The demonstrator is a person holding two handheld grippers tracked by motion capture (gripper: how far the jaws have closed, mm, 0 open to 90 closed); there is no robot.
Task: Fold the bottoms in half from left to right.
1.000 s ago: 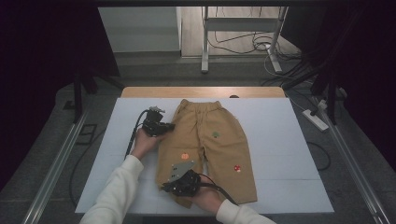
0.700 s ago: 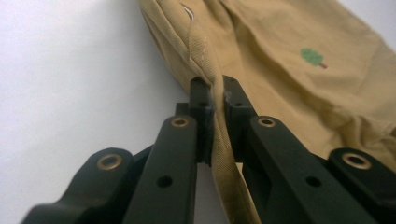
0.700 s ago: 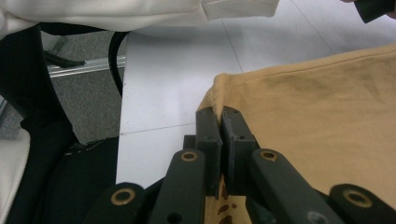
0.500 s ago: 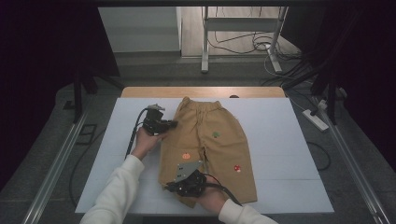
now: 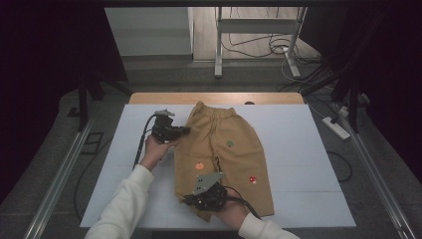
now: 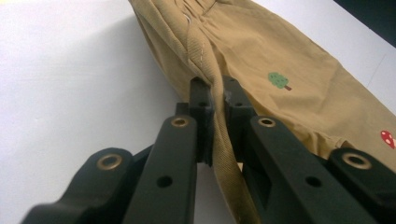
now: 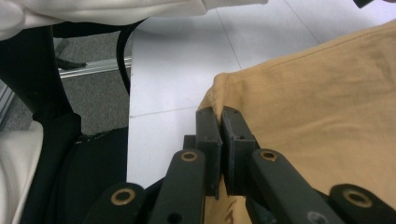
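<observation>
A pair of tan trousers [image 5: 221, 152] is laid flat on the white table [image 5: 303, 164], its long axis running from the waistband at 12 o'clock to the leg hems at 6 o'clock. The left gripper [image 5: 183, 131] is clamped on the trousers' outer side edge just below the waistband, at 9 o'clock of the garment; the cloth is seen pinched between its jaws. The right gripper [image 5: 191, 200] is closed on the same leg's hem corner at 6 o'clock. The fabric is a fine-ribbed, soft corduroy with small embroidered motifs; the waist is gathered with elastic.
</observation>
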